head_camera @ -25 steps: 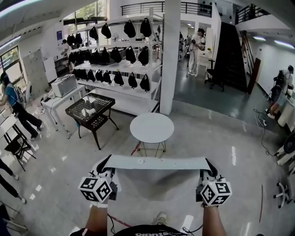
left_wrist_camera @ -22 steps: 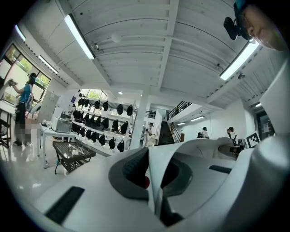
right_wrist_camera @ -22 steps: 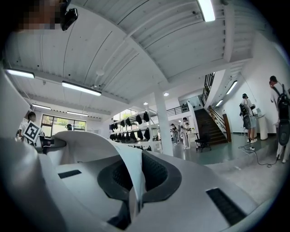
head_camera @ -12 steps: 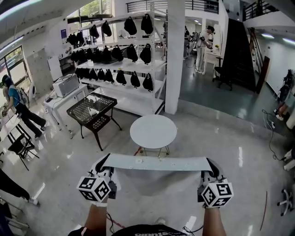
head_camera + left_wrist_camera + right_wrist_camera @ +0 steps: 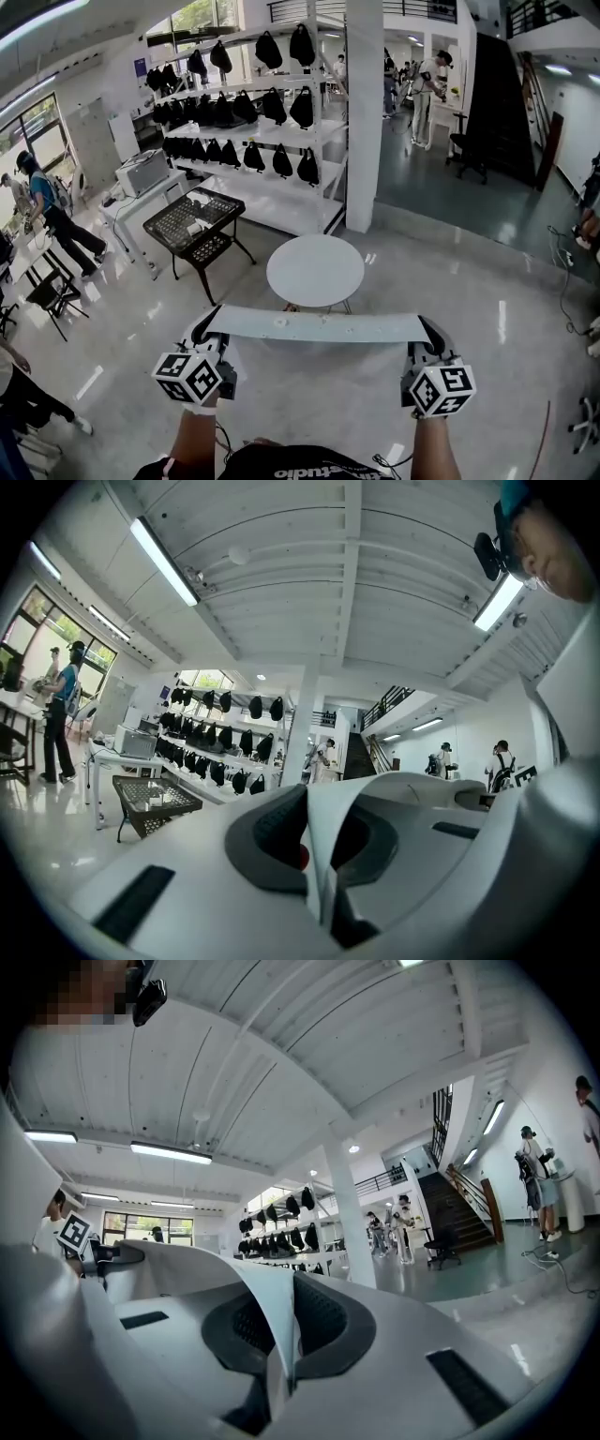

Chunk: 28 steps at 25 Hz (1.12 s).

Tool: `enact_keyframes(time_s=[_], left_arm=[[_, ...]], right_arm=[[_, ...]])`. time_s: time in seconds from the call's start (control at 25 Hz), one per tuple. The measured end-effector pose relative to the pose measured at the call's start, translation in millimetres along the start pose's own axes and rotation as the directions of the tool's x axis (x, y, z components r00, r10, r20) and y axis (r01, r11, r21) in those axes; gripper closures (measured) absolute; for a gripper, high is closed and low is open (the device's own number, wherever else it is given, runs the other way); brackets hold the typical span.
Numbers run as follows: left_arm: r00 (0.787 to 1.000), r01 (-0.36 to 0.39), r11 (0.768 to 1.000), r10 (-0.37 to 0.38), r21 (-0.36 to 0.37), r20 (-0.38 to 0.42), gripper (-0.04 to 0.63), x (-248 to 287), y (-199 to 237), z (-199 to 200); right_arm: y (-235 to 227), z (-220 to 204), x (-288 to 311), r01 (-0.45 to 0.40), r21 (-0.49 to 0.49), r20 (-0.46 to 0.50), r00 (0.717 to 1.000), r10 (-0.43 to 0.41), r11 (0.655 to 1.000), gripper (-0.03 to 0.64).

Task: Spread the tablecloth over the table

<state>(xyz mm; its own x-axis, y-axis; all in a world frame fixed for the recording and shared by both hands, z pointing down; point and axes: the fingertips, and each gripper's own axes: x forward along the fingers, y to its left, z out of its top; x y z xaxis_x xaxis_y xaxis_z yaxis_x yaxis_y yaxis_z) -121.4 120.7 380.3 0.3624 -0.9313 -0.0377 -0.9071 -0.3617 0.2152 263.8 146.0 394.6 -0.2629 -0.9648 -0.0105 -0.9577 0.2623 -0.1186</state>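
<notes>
A: Left gripper [image 5: 212,323]?
B: Clamped on the top left corner of the tablecloth [image 5: 319,327]. Jaws pressed together, with a thin fold of white fabric caught between the dark pads [image 5: 272,834].

A: Right gripper [image 5: 427,328]?
B: Same at the top right corner. Shut on the cloth's edge, with the fabric sandwiched upright between the jaws.

A: And the tablecloth itself?
B: Stretched between the two grippers and held up in the air. Top edge straight and level, the rest hanging down in front of the person toward the glossy floor. Not yet on the table [image 5: 315,270].

A: The table, then?
B: Round and white, on thin legs. Standing just beyond the cloth's top edge in the head view, roughly centred between the grippers and untouched by the fabric.

A: Around it?
B: A black wire-top stand [image 5: 197,223] to the left and a white pillar [image 5: 364,112] behind. Shelves [image 5: 248,155] of black bags farther back. A person [image 5: 52,220] walking at the far left — others near the dark staircase [image 5: 497,84].
</notes>
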Motion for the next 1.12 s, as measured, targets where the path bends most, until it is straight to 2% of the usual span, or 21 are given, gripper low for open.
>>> enact_keyframes(time_s=[0.4,0.56,0.92,1.12], left_arm=[[1.000,-0.027,0.999,0.027,0.033,-0.001,0.575,15.4,3.0,3.6],[0.999,-0.030,0.999,0.031,0.020,-0.009,0.575,31.2,11.6,-3.8],[1.000,0.003,0.999,-0.003,-0.047,-0.014,0.575,102.4,51.0,-17.2],[1.000,0.018,0.998,-0.019,-0.058,-0.012,0.575,155.8,82.0,-14.7]], right_arm=[[-9.9,-0.9,28.3,-0.025,0.028,0.026,0.999,0.025,0.999,0.591],[-14.7,-4.6,44.2,-0.017,0.034,0.017,1.000,0.016,0.999,0.591],[-24.7,3.2,113.5,0.013,-0.010,0.011,1.000,-0.013,1.000,0.591],[-28.5,12.4,170.4,0.030,-0.041,0.016,0.999,-0.030,0.999,0.591]])
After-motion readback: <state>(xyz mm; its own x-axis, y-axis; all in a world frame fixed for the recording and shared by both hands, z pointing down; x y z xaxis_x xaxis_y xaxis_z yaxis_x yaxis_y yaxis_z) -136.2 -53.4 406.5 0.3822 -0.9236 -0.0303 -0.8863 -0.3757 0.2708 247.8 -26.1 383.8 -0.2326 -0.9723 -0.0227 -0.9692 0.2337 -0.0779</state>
